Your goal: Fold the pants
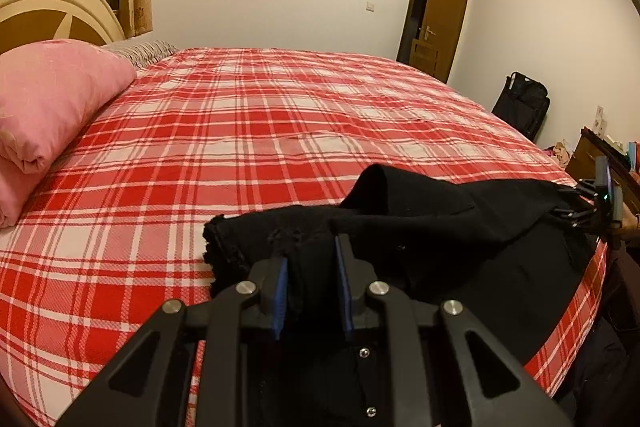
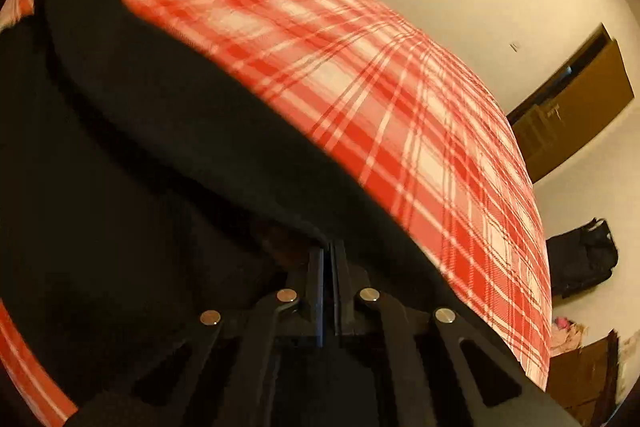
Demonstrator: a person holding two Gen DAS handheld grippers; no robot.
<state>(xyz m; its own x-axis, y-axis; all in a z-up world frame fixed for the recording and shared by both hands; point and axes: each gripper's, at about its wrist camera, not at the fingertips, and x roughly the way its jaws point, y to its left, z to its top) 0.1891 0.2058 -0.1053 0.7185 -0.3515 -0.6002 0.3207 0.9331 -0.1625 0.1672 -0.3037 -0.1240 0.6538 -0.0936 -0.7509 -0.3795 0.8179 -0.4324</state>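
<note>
1. A wide bed covered by a red-and-white plaid cotton sheet (image 1: pixel 280 131) fills most of both views; in the right wrist view the same bed (image 2: pixel 400 115) is seen tilted and blurred.
2. The black fabric pants (image 1: pixel 460 227) are spread along the near edge of the bed, with one frayed hem end lying toward the left and a raised fold standing up near the middle. In the right wrist view the pants (image 2: pixel 140 147) cover the lower left of the picture.
3. A plump pink pillow (image 1: pixel 52 99) is seen at the head of the bed, in front of a cream and brown curved wooden headboard (image 1: pixel 44 11); a striped grey cushion (image 1: pixel 144 49) lies just behind the pillow.
4. A brown wooden door (image 1: pixel 440 11) is seen standing ajar in the far wall, and a black soft bag (image 1: pixel 520 103) is propped against the wall to its right.
5. The left gripper (image 1: pixel 311 287), black with blue pads, is held partly open, a moderate gap being left between its fingers; pants cloth passes between them, but it cannot be told whether the pads press on it.
6. The right gripper (image 2: pixel 329 283) is seen with its jaws drawn almost together, pinched on the edge of the pants. In the left wrist view it appears small at the far right end of the pants (image 1: pixel 600 203).
</note>
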